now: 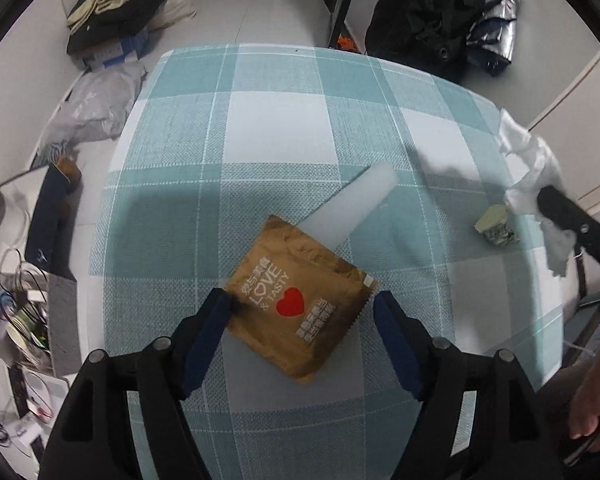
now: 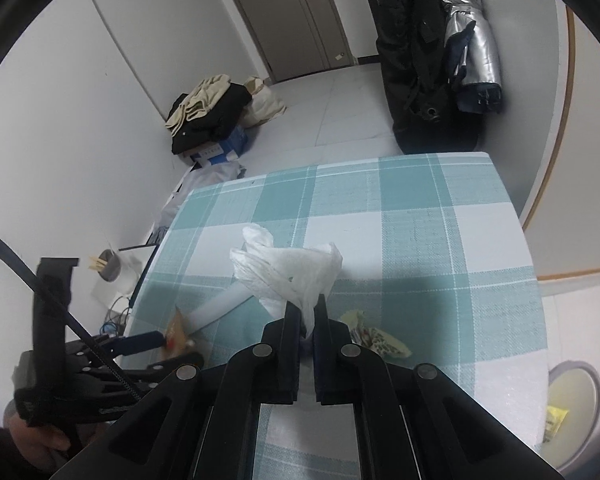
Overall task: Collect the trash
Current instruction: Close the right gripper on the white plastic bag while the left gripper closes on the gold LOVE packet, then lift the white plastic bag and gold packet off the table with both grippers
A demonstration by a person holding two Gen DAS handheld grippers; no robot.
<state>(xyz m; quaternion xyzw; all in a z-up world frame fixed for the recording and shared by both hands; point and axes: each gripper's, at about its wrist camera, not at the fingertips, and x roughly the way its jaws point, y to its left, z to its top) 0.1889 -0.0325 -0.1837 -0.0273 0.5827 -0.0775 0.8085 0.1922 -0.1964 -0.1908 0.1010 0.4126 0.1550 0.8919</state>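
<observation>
Left wrist view: the left tongs [image 1: 302, 312] stand wide, pointing steeply down over a gold snack wrapper [image 1: 300, 296] printed with a red heart, which lies flat on the teal-checked counter [image 1: 276, 136]. The left pad touches or nearly touches the wrapper's edge; the right pad stands clear of it, so nothing is gripped yet. A white foam strip [image 1: 352, 208] lies just beyond the wrapper, one end tucked under it. A small crumpled green-and-white wrapper [image 1: 496, 226] sits well to the right, near the right tongs, which carry white tissue there.

Right wrist view: the right tongs [image 2: 307, 320] are pinched narrow on a crumpled white tissue [image 2: 288, 272], lifted off the counter. A trash bin [image 2: 572, 412] stands on the floor past the counter's right edge (a yellow scrap is already inside).

To take the gold wrapper well, I judge the left tongs should settle lower and straddle one raised edge or corner, since a flat foil packet will slide if pressed from above. Close only when both pads bracket the foil, keeping clear of the foam strip. The tissue should go over the bin before release.
</observation>
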